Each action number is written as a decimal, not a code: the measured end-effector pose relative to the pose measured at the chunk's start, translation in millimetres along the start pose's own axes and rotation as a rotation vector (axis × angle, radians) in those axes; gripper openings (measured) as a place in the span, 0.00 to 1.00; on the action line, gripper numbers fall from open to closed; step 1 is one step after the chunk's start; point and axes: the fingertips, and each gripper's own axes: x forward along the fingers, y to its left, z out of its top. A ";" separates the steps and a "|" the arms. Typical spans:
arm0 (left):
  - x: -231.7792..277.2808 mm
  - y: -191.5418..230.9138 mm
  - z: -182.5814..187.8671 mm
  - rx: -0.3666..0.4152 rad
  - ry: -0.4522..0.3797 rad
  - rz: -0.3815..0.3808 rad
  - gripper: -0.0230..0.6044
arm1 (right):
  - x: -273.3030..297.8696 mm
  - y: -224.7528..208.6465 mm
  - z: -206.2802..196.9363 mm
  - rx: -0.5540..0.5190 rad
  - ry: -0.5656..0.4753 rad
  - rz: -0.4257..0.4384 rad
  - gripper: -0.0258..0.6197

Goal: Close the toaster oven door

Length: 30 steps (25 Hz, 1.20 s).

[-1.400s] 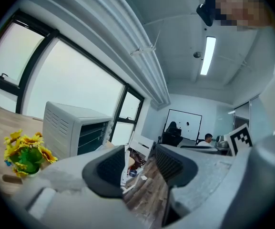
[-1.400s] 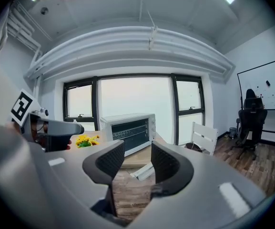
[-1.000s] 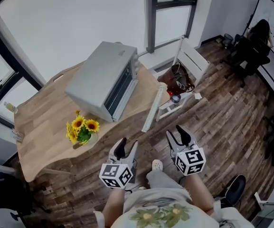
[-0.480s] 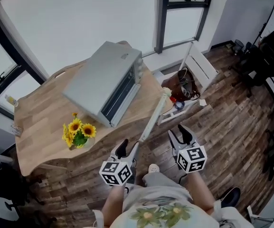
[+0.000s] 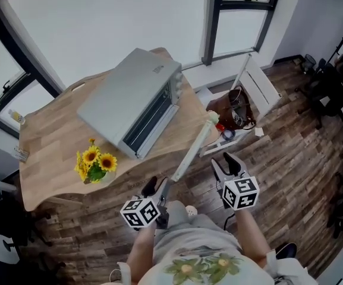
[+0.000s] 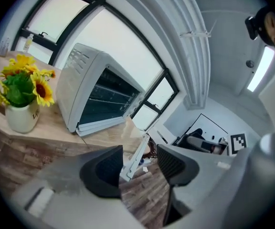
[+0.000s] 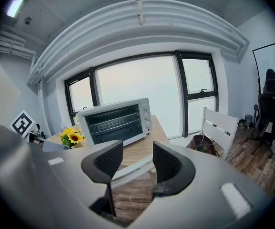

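A white toaster oven [image 5: 132,97] stands on the wooden table [image 5: 52,153], its front turned toward me. Its door [image 7: 127,141] lies folded down flat, and the racks show inside [image 6: 101,99]. The left gripper [image 5: 156,189] hangs just off the table's near edge, open and holding nothing. To its right the right gripper [image 5: 226,164] is above the floor and aims at the oven. Its jaws have just been opening and nothing is between them. In both gripper views the oven lies well beyond the fingertips.
Sunflowers in a white vase [image 5: 94,165] stand at the table's near edge, left of the oven. A long white bar [image 5: 195,147] slants off the table corner between the grippers. A white chair [image 5: 257,88] and a brown bag [image 5: 233,108] are behind on the right.
Both grippers have come nearer the table's edge. The left one has sunk and rolled. The oven door still lies open.
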 end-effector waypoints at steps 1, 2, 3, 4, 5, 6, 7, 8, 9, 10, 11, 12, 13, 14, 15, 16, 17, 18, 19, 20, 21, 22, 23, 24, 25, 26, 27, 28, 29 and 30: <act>0.7 2.9 -3.7 -0.013 0.009 0.007 0.39 | 3.4 -0.4 -2.1 0.003 0.006 0.003 0.35; 1.7 5.8 -6.8 -0.026 0.017 0.013 0.39 | 7.3 -0.5 -4.1 0.005 0.013 0.007 0.35; 2.9 8.7 -9.7 -0.038 0.025 0.018 0.39 | 11.4 -0.6 -6.0 0.007 0.020 0.011 0.35; 4.4 11.6 -12.8 -0.052 0.033 0.022 0.39 | 15.5 -0.6 -8.1 0.009 0.027 0.015 0.35; 6.2 14.6 -16.3 -0.068 0.041 0.025 0.39 | 19.5 -0.8 -10.3 0.010 0.034 0.018 0.35; 8.1 17.7 -20.0 -0.087 0.050 0.027 0.41 | 23.3 -1.3 -12.7 0.011 0.042 0.021 0.35; 10.4 21.1 -23.8 -0.109 0.059 0.029 0.41 | 27.4 -2.2 -15.1 0.012 0.051 0.023 0.35; 13.0 24.7 -27.4 -0.133 0.068 0.030 0.41 | 31.8 -3.6 -17.3 0.013 0.060 0.025 0.35; 15.7 28.5 -30.8 -0.158 0.077 0.031 0.41 | 36.7 -5.2 -19.2 0.013 0.069 0.025 0.35; 18.3 32.5 -33.8 -0.185 0.086 0.033 0.41 | 41.9 -7.0 -20.5 0.012 0.078 0.026 0.35; 20.6 36.3 -36.5 -0.210 0.093 0.037 0.41 | 47.1 -9.0 -21.6 0.013 0.087 0.027 0.35; 22.8 39.8 -39.0 -0.235 0.098 0.040 0.41 | 52.3 -11.1 -22.6 0.015 0.096 0.028 0.35; 25.1 42.6 -41.3 -0.257 0.102 0.042 0.41 | 57.5 -13.3 -23.2 0.019 0.104 0.031 0.35; 27.8 44.9 -43.4 -0.278 0.106 0.042 0.41 | 62.8 -15.7 -23.5 0.025 0.111 0.034 0.35; 30.9 47.1 -45.2 -0.298 0.110 0.041 0.41 | 68.3 -18.1 -23.3 0.032 0.117 0.036 0.35; 34.3 48.5 -46.4 -0.318 0.113 0.037 0.41 | 73.9 -20.6 -23.1 0.038 0.124 0.038 0.35; 37.6 48.1 -46.9 -0.337 0.116 0.030 0.41 | 79.3 -23.2 -23.2 0.043 0.131 0.039 0.35; 40.5 46.7 -47.7 -0.353 0.120 0.022 0.41 | 84.3 -26.3 -24.0 0.048 0.139 0.037 0.35; 43.0 45.8 -49.5 -0.364 0.126 0.018 0.41 | 89.2 -29.7 -25.4 0.054 0.148 0.036 0.35; 45.3 45.9 -52.0 -0.371 0.135 0.018 0.41 | 94.7 -33.5 -26.9 0.062 0.158 0.034 0.35; 47.8 46.7 -54.1 -0.375 0.142 0.019 0.41 | 100.8 -37.5 -28.3 0.071 0.168 0.034 0.35; 50.5 47.6 -55.6 -0.381 0.149 0.020 0.41 | 107.0 -41.5 -29.4 0.081 0.177 0.034 0.35; 53.0 48.2 -56.8 -0.390 0.154 0.018 0.41 | 112.9 -45.8 -30.5 0.092 0.186 0.033 0.35; 55.5 48.5 -58.2 -0.400 0.159 0.016 0.41 | 118.2 -50.3 -31.8 0.104 0.193 0.031 0.35; 57.9 48.5 -59.5 -0.409 0.164 0.012 0.41 | 123.2 -54.9 -33.3 0.119 0.200 0.029 0.35; 60.2 48.3 -60.8 -0.418 0.168 0.007 0.41 | 128.2 -59.5 -34.6 0.137 0.205 0.027 0.35; 62.5 48.2 -61.9 -0.427 0.171 0.002 0.41 | 133.3 -63.9 -35.7 0.159 0.209 0.026 0.35; 64.8 48.0 -62.9 -0.438 0.174 -0.005 0.41 | 138.6 -68.2 -36.7 0.184 0.211 0.025 0.35; 66.9 47.7 -63.8 -0.448 0.177 -0.011 0.41 | 143.9 -72.6 -37.6 0.212 0.212 0.026 0.35; 68.7 47.5 -64.9 -0.455 0.181 -0.016 0.41 | 149.1 -77.3 -38.7 0.240 0.213 0.024 0.35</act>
